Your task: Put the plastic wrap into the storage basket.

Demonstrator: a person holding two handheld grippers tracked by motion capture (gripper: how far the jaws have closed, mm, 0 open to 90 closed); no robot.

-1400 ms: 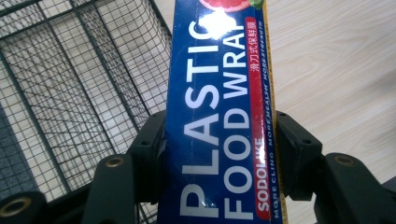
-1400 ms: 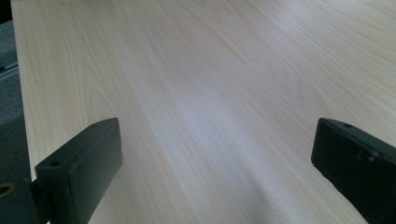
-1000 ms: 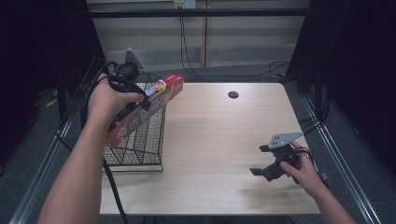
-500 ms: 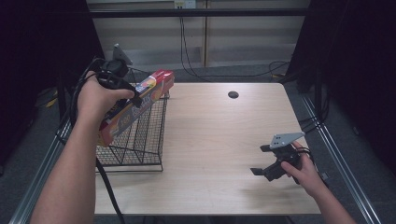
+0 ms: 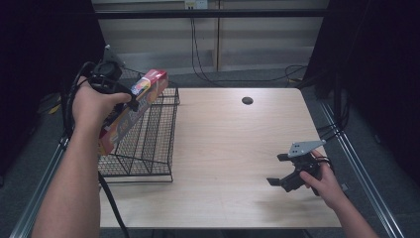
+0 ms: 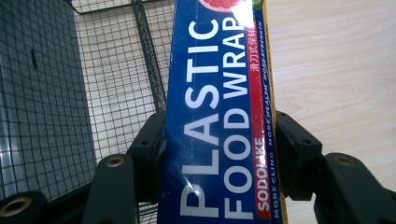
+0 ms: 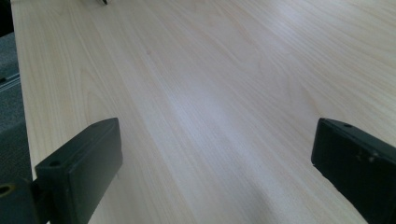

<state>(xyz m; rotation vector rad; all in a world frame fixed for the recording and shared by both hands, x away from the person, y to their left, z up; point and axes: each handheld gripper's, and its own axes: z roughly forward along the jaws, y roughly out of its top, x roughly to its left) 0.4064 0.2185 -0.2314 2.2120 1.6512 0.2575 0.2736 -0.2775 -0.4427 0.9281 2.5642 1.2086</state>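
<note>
A long blue, red and yellow box of plastic food wrap [image 5: 140, 101] hangs tilted above the black wire basket [image 5: 148, 167] at the table's left edge. Its upper end points toward the far side. My left gripper [image 5: 130, 97] is shut on the box near that upper end. In the left gripper view both black jaws press the sides of the box [image 6: 219, 116], with the basket mesh [image 6: 112, 70] below it. My right gripper [image 5: 277, 169] rests low over the table's front right, held in a hand. It is open, with bare wood between its fingers [image 7: 79, 172].
The light wooden table [image 5: 223, 144] has a small dark round hole [image 5: 247, 100] near its far edge. Metal rails run along both sides of the table. Cables lie on the floor behind it, and dark curtains close in left and right.
My left hand has carried the box leftward and a little up, away from the table's middle and over the basket's left part. The right gripper has stayed still.
</note>
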